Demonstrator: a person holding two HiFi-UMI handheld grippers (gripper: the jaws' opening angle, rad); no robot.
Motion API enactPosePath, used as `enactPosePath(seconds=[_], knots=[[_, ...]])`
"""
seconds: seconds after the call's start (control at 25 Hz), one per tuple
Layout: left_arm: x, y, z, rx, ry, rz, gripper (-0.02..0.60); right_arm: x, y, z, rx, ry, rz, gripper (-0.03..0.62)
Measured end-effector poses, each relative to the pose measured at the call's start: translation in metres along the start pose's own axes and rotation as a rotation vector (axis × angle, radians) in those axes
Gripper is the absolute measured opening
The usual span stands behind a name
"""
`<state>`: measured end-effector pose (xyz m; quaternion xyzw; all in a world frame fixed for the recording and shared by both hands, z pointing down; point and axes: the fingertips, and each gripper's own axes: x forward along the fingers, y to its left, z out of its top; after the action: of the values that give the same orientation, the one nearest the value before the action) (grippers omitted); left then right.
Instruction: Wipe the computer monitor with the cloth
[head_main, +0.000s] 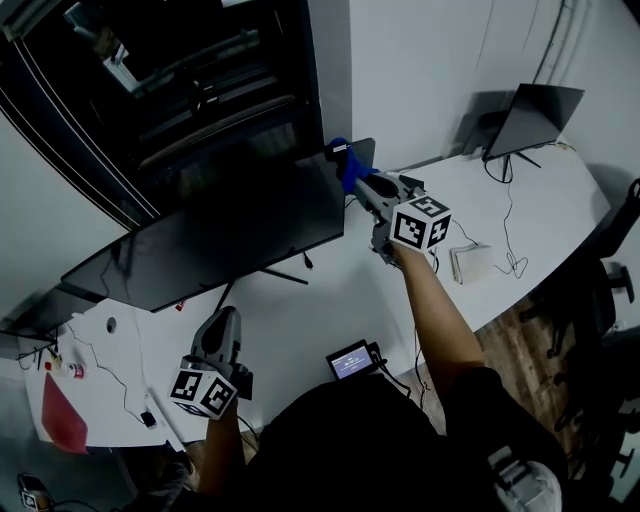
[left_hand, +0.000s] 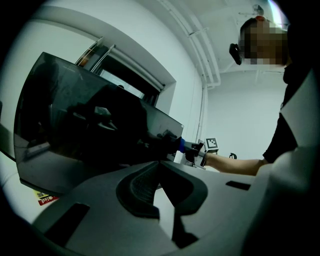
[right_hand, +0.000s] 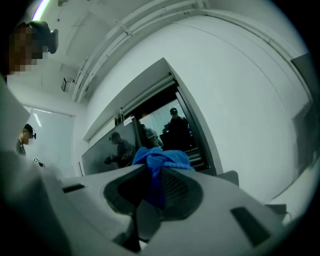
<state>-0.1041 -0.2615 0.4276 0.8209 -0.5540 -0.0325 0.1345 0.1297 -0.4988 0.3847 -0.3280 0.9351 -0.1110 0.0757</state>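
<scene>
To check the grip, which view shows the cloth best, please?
The right gripper view: the cloth sits close, pinched between the jaws. Head view shows a small blue bit; left gripper view, a distant speck.

Head view steeply down over desk (head_main: 320, 310), 2 gripper views along jaws, monitor (head_main: 220, 240) shared

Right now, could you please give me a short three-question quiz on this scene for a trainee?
1. True or false: the left gripper holds the blue cloth.
2. In the head view, the cloth is nearest the monitor's: A) left end, B) right end, C) bottom edge.
3. Fill in: the right gripper's jaws are shut on the ____.
Key: 1 false; 2 B; 3 cloth.
</scene>
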Motion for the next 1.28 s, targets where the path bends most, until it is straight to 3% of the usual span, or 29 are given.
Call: enactPosePath(seconds=[0.72,1.28], knots=[[0.001,0.006,-0.017,-0.03,0.026,0.014,-0.006,-0.002,-0.025,-0.095,0.064,0.144,-0.074,0.06],[0.009,0.009,-0.023,-0.049,0.04,0.019,-0.006,-0.001,-0.039,-0.135,0.115,0.179,-0.109,0.06]])
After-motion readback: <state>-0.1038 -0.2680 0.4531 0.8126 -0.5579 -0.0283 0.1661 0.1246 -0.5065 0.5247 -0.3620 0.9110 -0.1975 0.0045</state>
